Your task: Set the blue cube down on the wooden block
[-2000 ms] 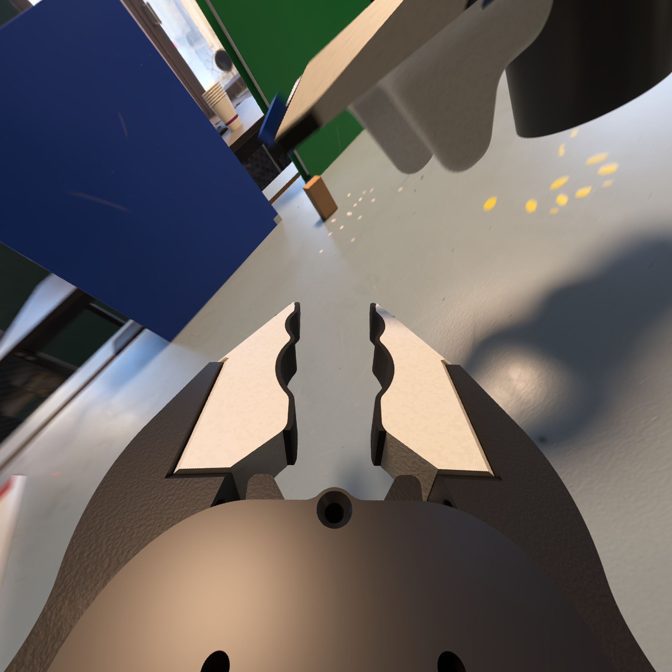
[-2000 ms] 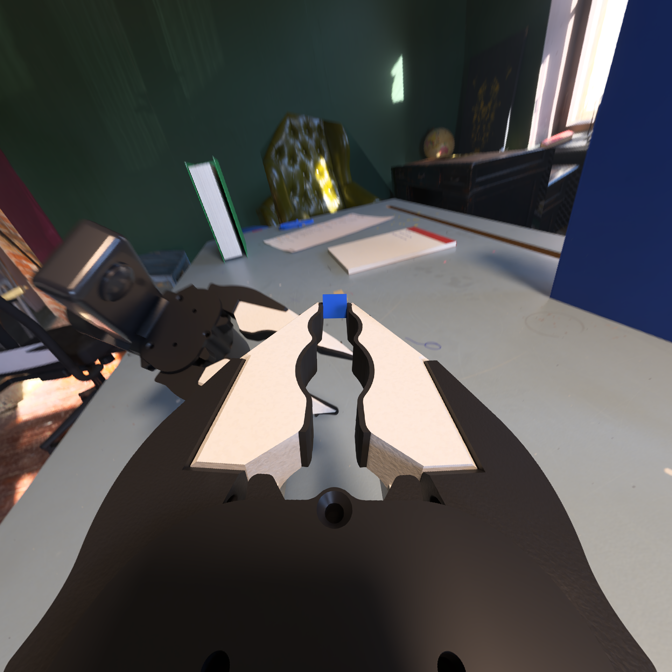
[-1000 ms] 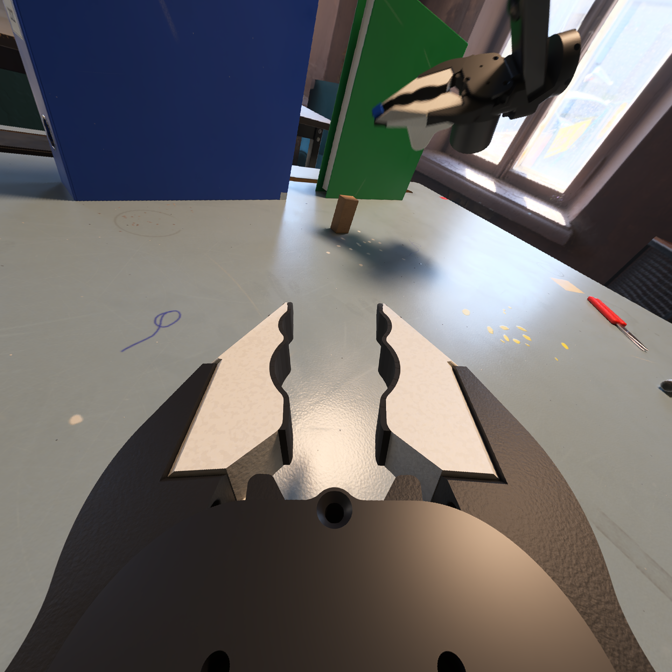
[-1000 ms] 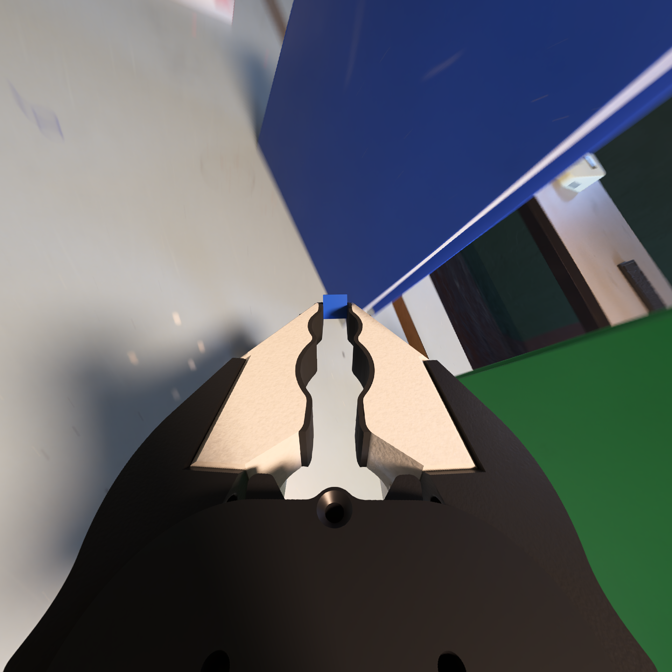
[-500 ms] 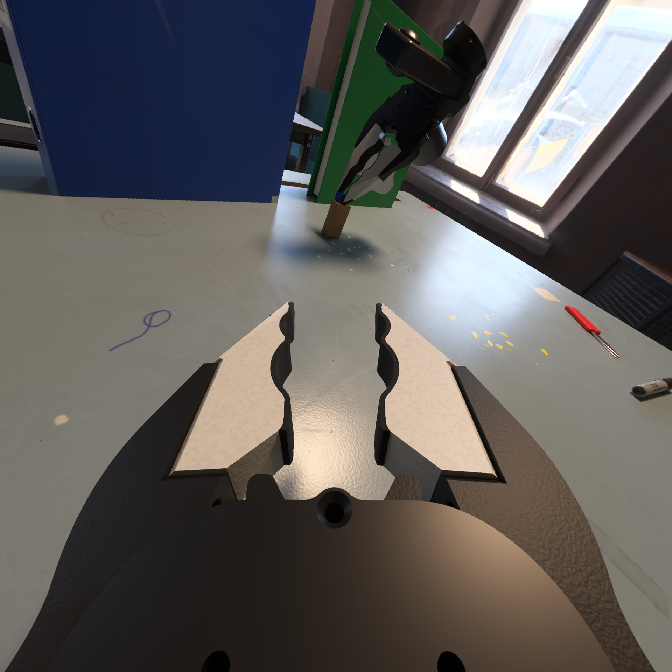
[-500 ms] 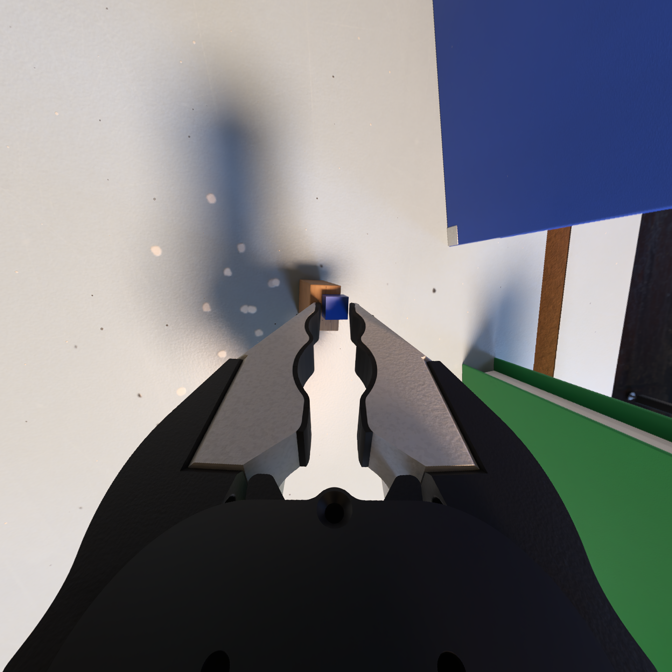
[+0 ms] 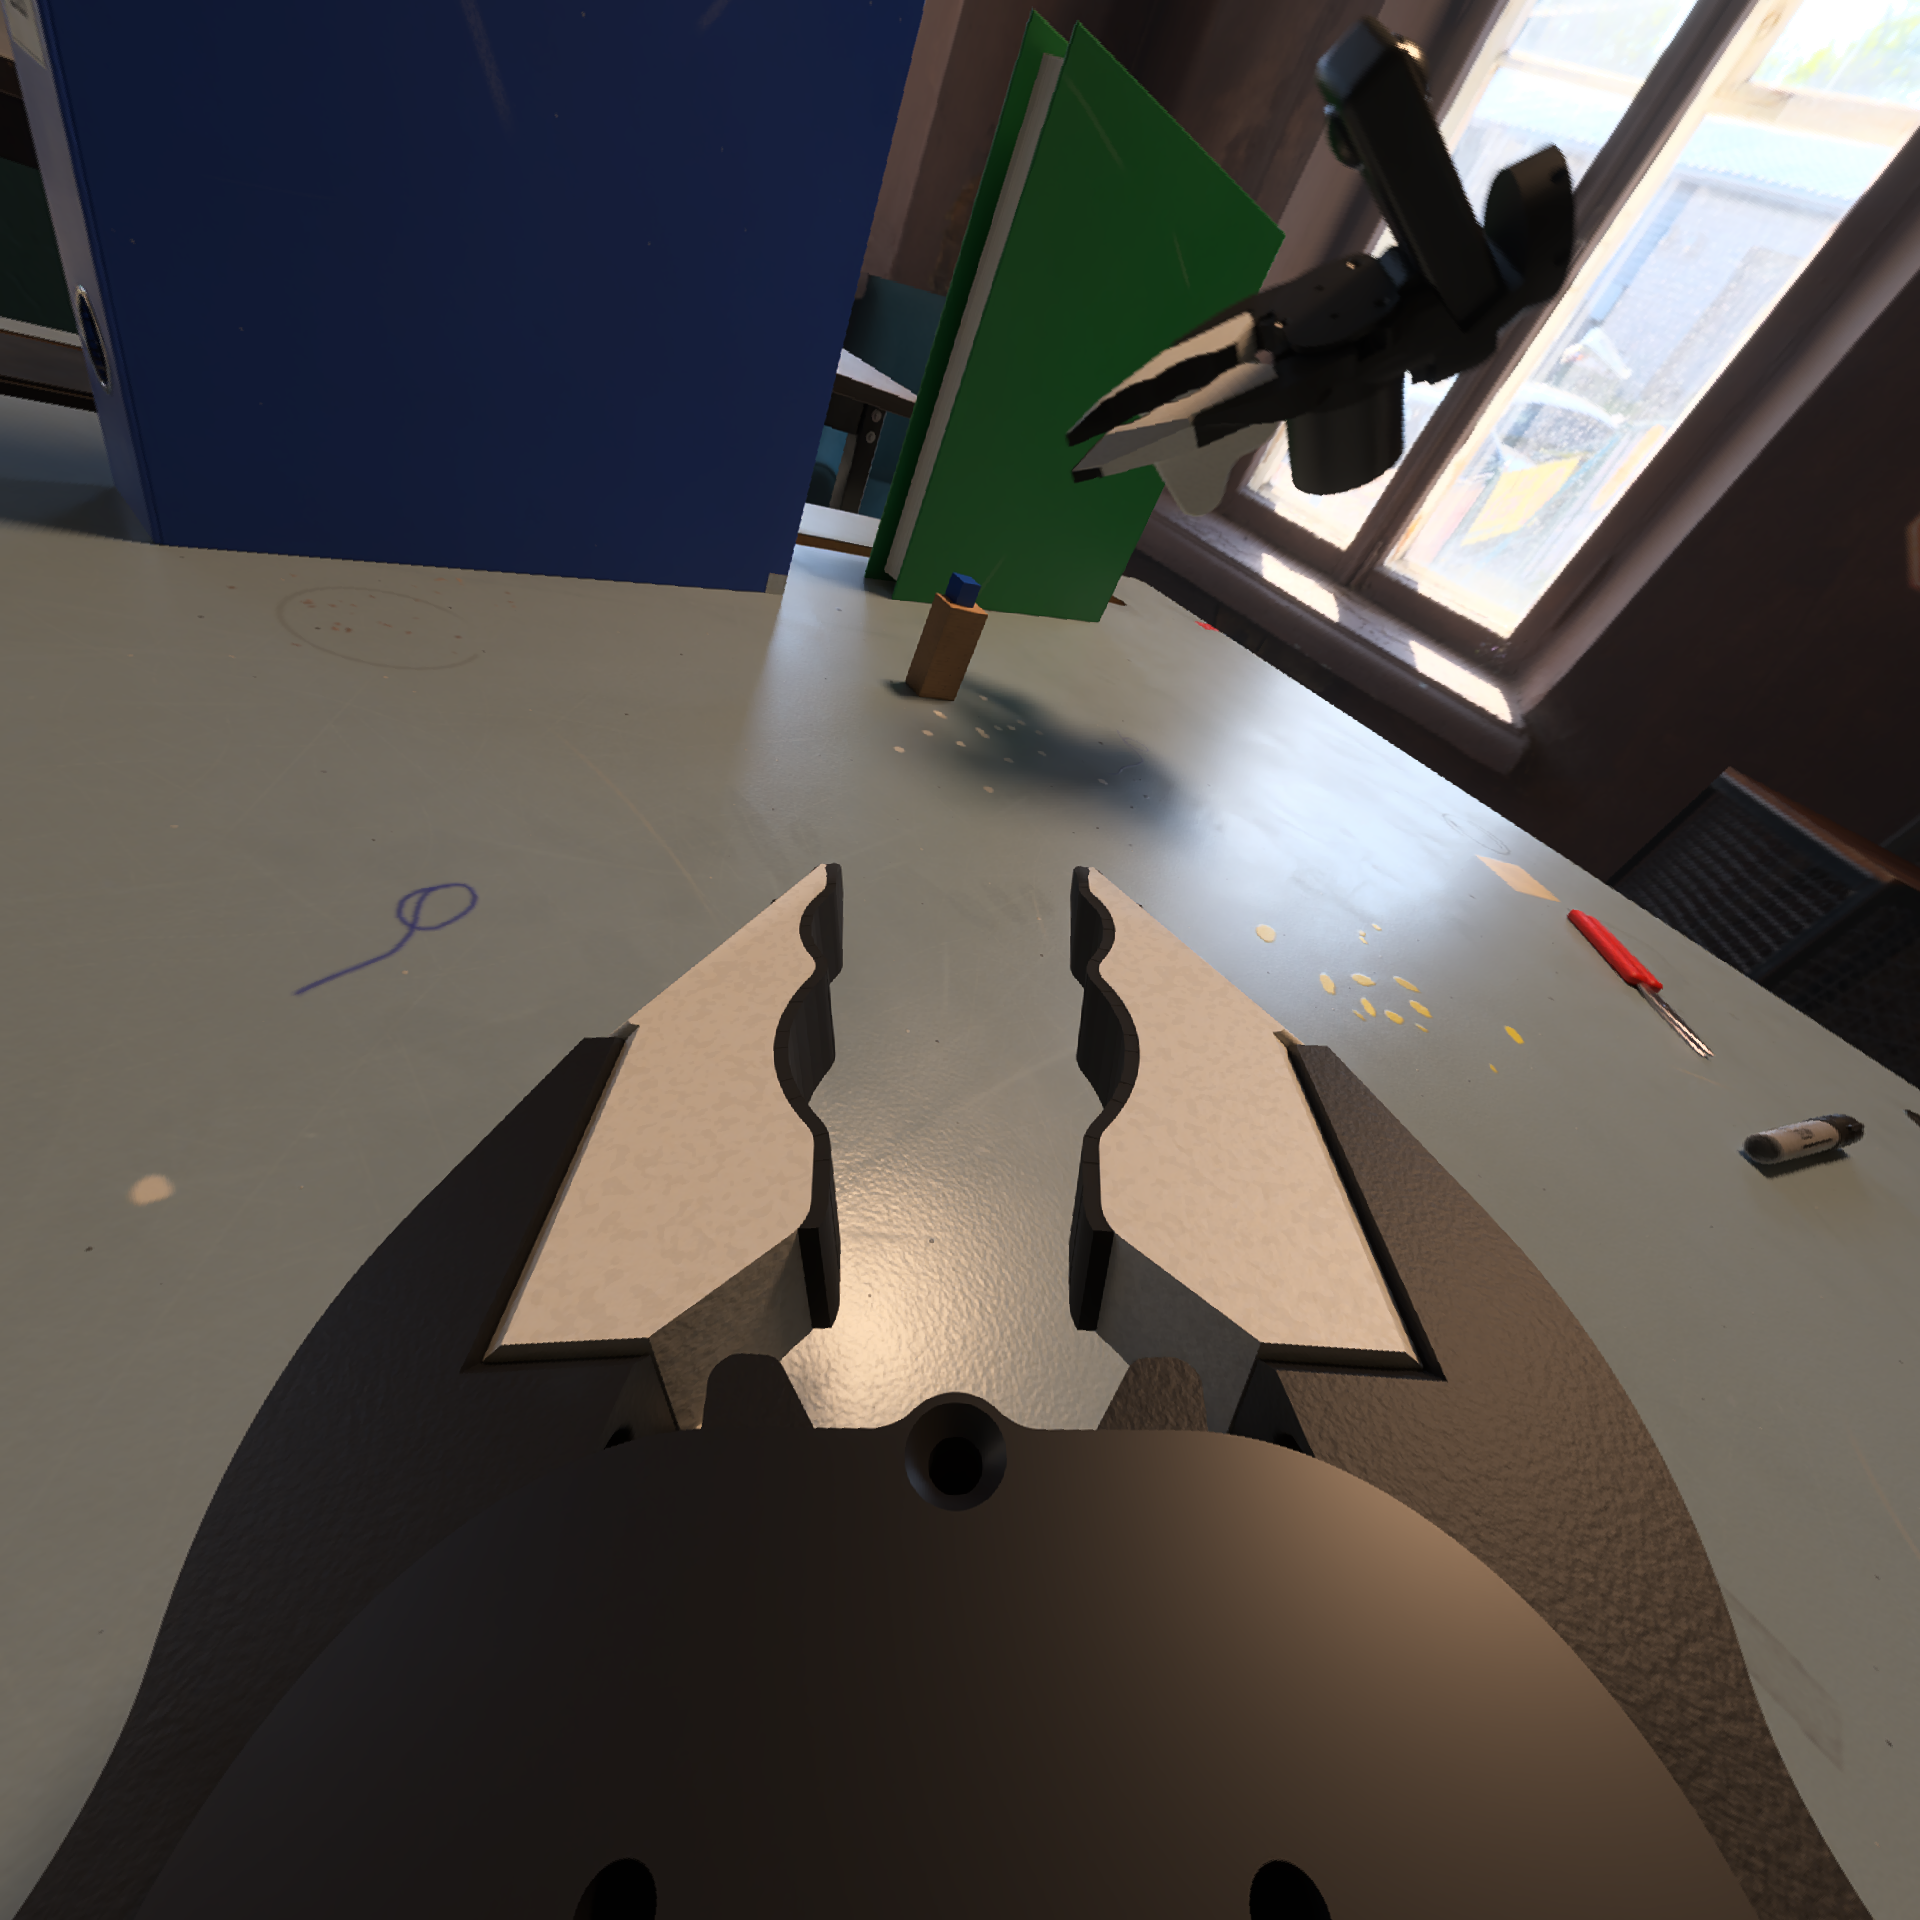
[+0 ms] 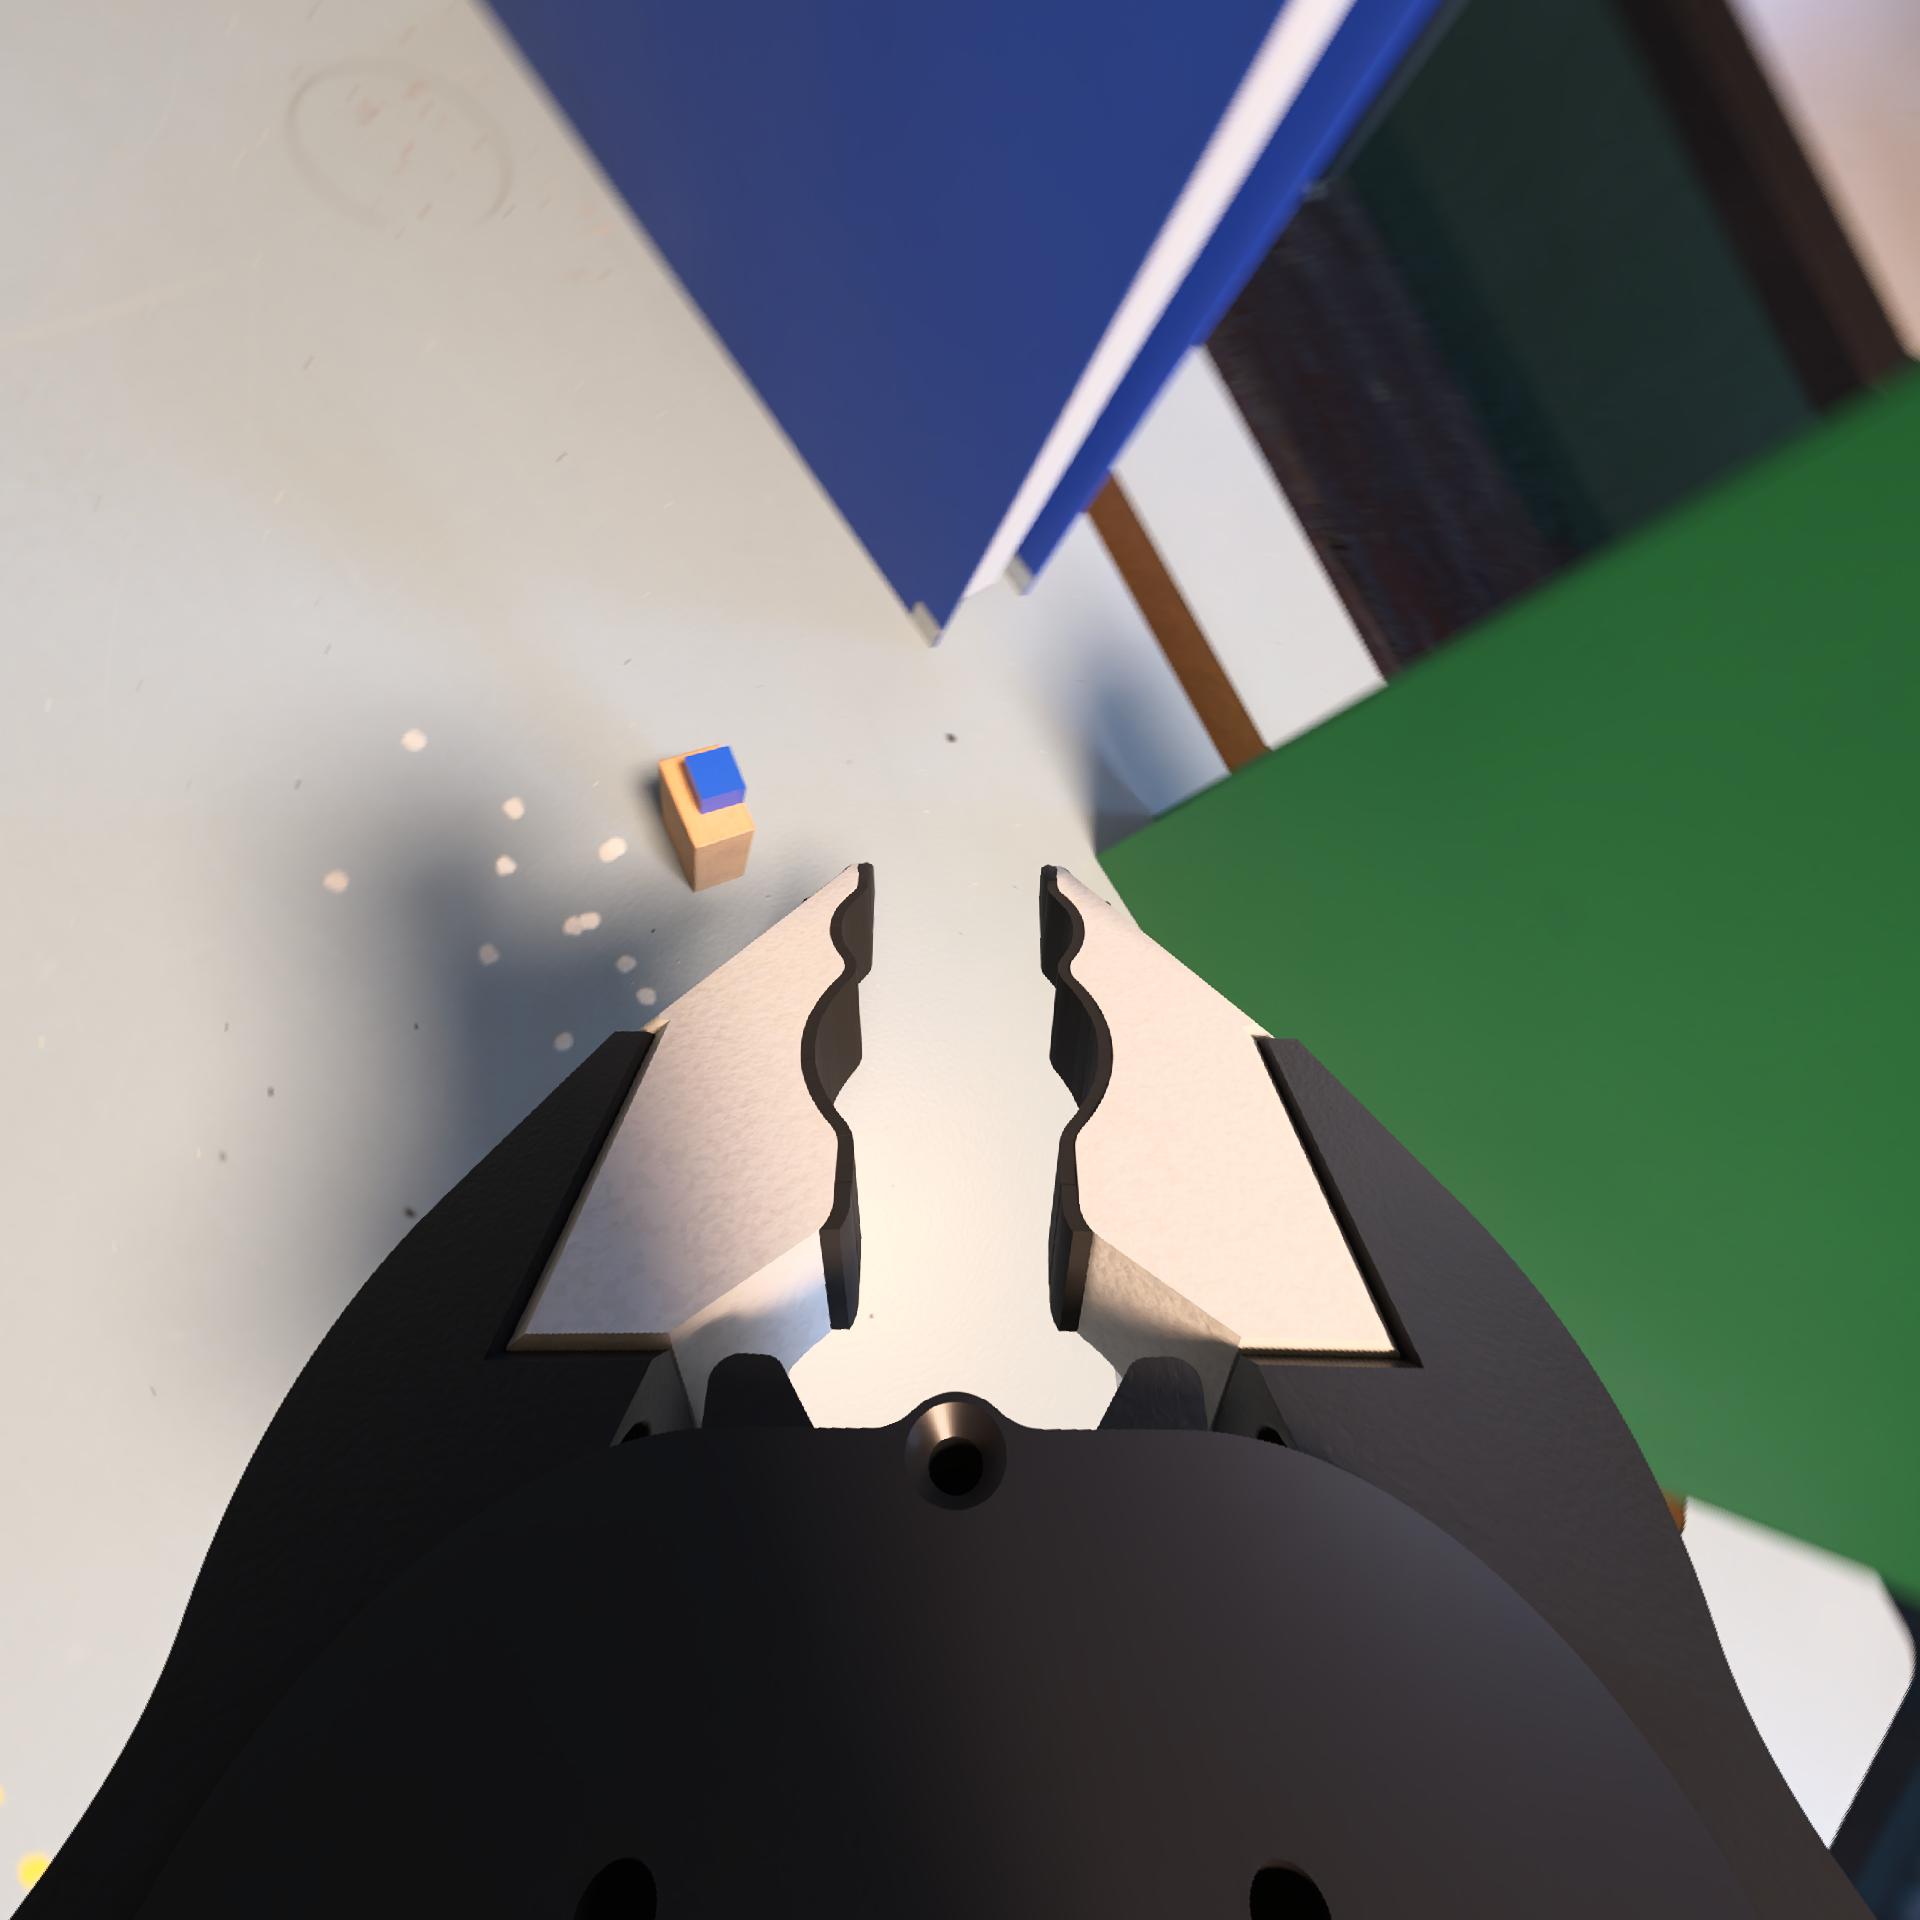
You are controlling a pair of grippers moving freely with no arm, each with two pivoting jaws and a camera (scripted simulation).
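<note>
The small blue cube [image 8: 715, 775] rests on top of the upright wooden block [image 8: 710, 834] on the grey table. In the left wrist view the cube [image 7: 963, 588] sits on the block [image 7: 945, 645] far ahead. My right gripper [image 8: 956, 883] is open and empty, high above the table, with the block below and to its left. It also shows in the left wrist view [image 7: 1086, 445], up in the air to the right of the block. My left gripper [image 7: 954, 883] is open and empty, low over the table and well short of the block.
A tall blue binder [image 7: 436, 281] and a green book [image 7: 1081, 343] stand behind the block. A red screwdriver [image 7: 1631, 971] and a black marker [image 7: 1803, 1140] lie at the right. Yellow crumbs [image 7: 1382, 1003] dot the table [image 7: 312, 790]. A window is at the far right.
My right gripper opened and let go of the blue cube on the wooden block, then rose up and away to the right. My left gripper barely moved.
</note>
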